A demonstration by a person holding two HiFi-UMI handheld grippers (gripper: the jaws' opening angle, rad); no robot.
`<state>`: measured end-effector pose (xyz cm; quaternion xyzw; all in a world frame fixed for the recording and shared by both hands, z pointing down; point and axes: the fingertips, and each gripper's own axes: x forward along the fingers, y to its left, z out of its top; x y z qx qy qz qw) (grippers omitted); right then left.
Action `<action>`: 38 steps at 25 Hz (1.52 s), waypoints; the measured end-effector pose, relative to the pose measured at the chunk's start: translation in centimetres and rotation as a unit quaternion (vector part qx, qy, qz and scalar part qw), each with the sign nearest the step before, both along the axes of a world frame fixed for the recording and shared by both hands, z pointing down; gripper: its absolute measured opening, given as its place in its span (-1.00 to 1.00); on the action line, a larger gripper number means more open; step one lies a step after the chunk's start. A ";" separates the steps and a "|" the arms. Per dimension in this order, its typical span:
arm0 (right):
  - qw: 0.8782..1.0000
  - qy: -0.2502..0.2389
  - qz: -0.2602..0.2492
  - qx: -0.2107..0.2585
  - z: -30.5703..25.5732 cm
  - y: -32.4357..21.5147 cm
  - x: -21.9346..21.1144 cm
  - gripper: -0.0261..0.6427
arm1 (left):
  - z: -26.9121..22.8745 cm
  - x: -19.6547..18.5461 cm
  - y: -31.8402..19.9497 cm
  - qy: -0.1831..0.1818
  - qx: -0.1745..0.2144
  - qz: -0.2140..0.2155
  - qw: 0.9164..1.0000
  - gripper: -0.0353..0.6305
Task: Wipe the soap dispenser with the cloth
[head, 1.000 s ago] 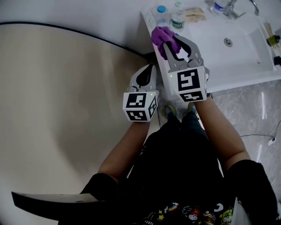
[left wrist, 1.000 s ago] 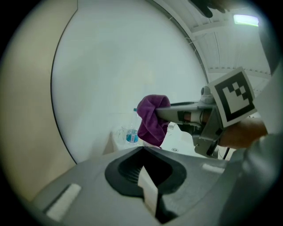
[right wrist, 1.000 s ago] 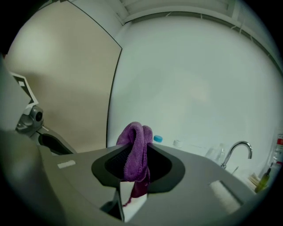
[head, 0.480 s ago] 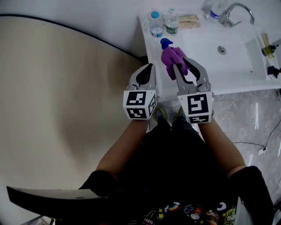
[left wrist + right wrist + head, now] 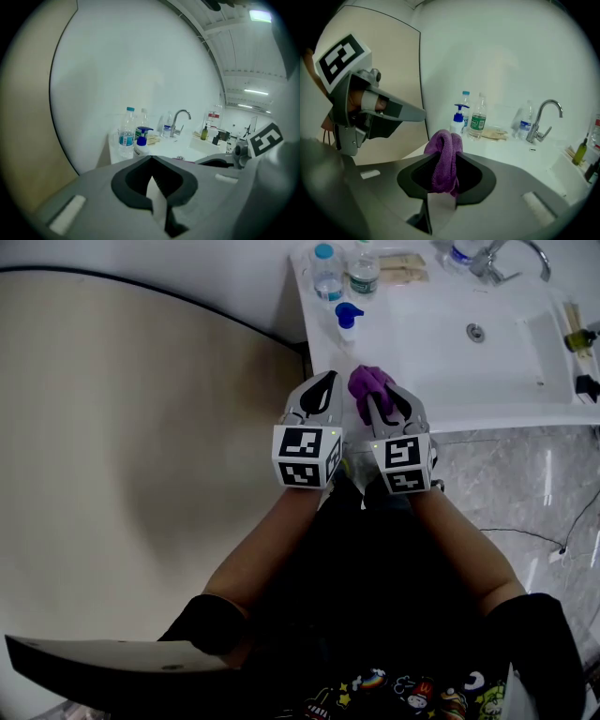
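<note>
left hand-held gripper (image 5: 322, 382): jaws together, empty | right hand-held gripper (image 5: 382, 397): clamped on purple cloth (image 5: 443, 157) | soap dispenser (image 5: 348, 319): upright on worktop (image 5: 417, 367), ahead of both, untouched | blue-capped bottle (image 5: 324, 268), green-labelled bottle (image 5: 365, 270): beyond dispenser, fill unclear

The soap dispenser (image 5: 348, 317) stands near the desk's (image 5: 322, 348) left edge, before two bottles (image 5: 324, 268) at its back-left corner. The sink (image 5: 476, 331) lies to the right.

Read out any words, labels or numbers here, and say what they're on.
No text here can be read.
Blue-labelled bottle: print too blurred.
Green-labelled bottle: print too small.
Red-and-white sign past the tap: blurred.
Marker cubes: black-and-white patterns, not letters.
</note>
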<state>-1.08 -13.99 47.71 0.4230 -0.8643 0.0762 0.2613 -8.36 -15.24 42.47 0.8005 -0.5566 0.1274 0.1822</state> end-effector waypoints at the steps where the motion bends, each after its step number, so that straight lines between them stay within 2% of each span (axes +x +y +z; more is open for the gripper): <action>1: 1.000 0.003 0.001 -0.005 0.5 -0.1 -0.2 -0.56 | 0.2 0.1 0.1 0.000 -0.002 0.001 1.000 -0.89; 4: 1.000 0.013 -0.005 -0.025 1.8 -0.2 -1.0 -0.55 | 0.5 0.1 0.3 0.001 -0.007 0.000 1.000 -0.89; 13: 0.998 -0.004 -0.024 -0.055 1.8 1.3 -2.1 -0.28 | 0.5 -0.7 0.4 0.006 -0.007 0.000 1.000 -0.89; 15: 0.999 -0.013 -0.016 -0.039 0.5 1.1 -1.6 -0.42 | 0.3 -0.6 0.3 0.006 -0.003 0.004 1.000 -0.89; 17: 1.000 -0.029 -0.003 -0.007 -2.0 0.4 -0.8 -0.76 | -0.2 -0.3 0.1 0.006 0.003 0.008 1.000 -0.89; 18: 0.999 -0.039 0.002 0.010 -3.6 0.0 -0.5 -0.85 | -0.6 -0.1 0.0 0.007 0.009 0.011 1.000 -0.89; 25: 0.989 -0.109 0.021 0.100 -14.6 -2.1 1.4 -0.85 | -8.0 1.2 -0.8 0.004 0.098 0.029 0.995 -0.89; 29: 0.984 -0.127 0.018 0.122 -17.7 -3.0 1.7 -0.85 | -12.4 1.2 -1.1 -0.002 0.146 0.030 0.989 -0.89; 32: 0.984 -0.135 0.014 0.113 -17.7 -3.6 1.5 -0.85 | -13.5 0.9 -1.5 -0.005 0.158 0.024 0.987 -0.89; 38: 0.985 -0.139 -0.002 0.102 -16.7 -3.8 1.2 -0.85 | -12.8 0.5 -1.5 -0.008 0.155 0.012 0.988 -0.89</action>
